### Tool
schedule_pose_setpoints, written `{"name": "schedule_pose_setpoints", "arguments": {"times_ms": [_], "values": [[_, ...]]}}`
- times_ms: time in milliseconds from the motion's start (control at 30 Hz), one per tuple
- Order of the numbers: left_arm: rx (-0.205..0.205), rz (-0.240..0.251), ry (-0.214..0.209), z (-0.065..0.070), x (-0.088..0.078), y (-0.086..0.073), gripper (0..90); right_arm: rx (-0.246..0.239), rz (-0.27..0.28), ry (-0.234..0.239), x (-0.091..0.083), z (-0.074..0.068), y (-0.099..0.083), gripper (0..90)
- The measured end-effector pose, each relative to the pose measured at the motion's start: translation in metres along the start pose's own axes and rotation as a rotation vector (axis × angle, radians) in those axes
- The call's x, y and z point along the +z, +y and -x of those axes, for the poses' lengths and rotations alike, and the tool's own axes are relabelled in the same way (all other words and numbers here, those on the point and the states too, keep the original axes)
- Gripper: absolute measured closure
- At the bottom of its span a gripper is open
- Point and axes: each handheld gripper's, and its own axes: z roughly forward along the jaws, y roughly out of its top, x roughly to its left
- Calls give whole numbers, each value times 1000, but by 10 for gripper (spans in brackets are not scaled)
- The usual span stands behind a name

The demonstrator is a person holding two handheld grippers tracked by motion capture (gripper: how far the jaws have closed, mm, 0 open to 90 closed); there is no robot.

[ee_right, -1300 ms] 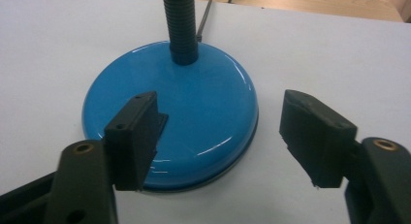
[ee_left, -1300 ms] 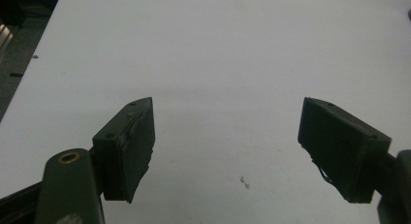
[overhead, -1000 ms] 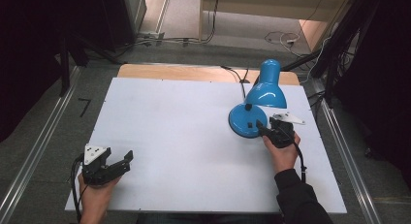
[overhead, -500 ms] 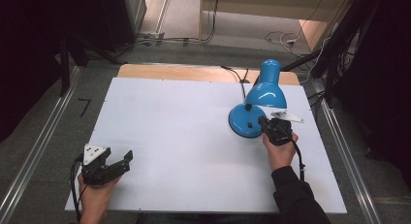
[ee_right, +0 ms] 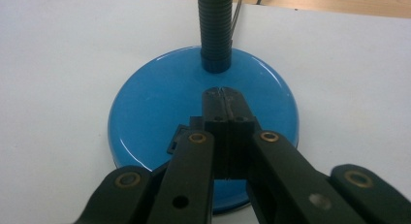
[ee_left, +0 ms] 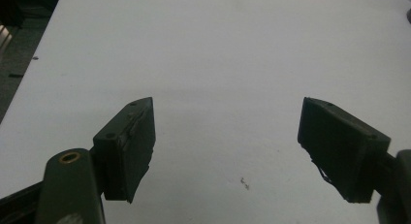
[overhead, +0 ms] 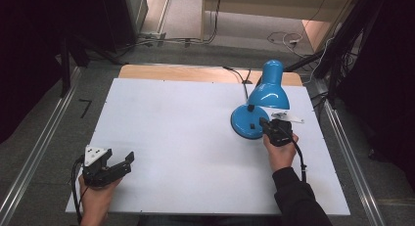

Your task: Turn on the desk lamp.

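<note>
A blue desk lamp stands at the table's right, its round base (overhead: 244, 124) under the tilted shade (overhead: 268, 93). My right gripper (overhead: 264, 122) reaches over the near edge of the base. In the right gripper view the base (ee_right: 145, 112) lies under the gripper (ee_right: 223, 90), whose jaws have just been closing. They now meet with nothing between them, tips short of the black gooseneck (ee_right: 215, 30). A small black switch (ee_right: 177, 139) sits just left of the jaws. My left gripper (overhead: 128, 162) rests at the near left, open (ee_left: 225, 136) over bare white tabletop.
The white table (overhead: 171, 113) has a wooden strip (overhead: 195, 73) along its far edge, and the lamp's cord (overhead: 240, 77) runs off over it. Metal rails (overhead: 39, 147) flank the table on both sides. Cables lie on the floor beyond.
The right gripper's jaws have drawn together over the near edge of the lamp base. Both hands have stayed where they were.
</note>
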Motion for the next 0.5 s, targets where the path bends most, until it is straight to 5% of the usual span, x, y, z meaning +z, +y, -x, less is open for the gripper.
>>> {"name": "schedule_pose_setpoints", "arguments": {"times_ms": [500], "values": [[0, 0, -1, 0, 0, 0, 217, -3, -18, 16, 10, -7, -5, 875]]}}
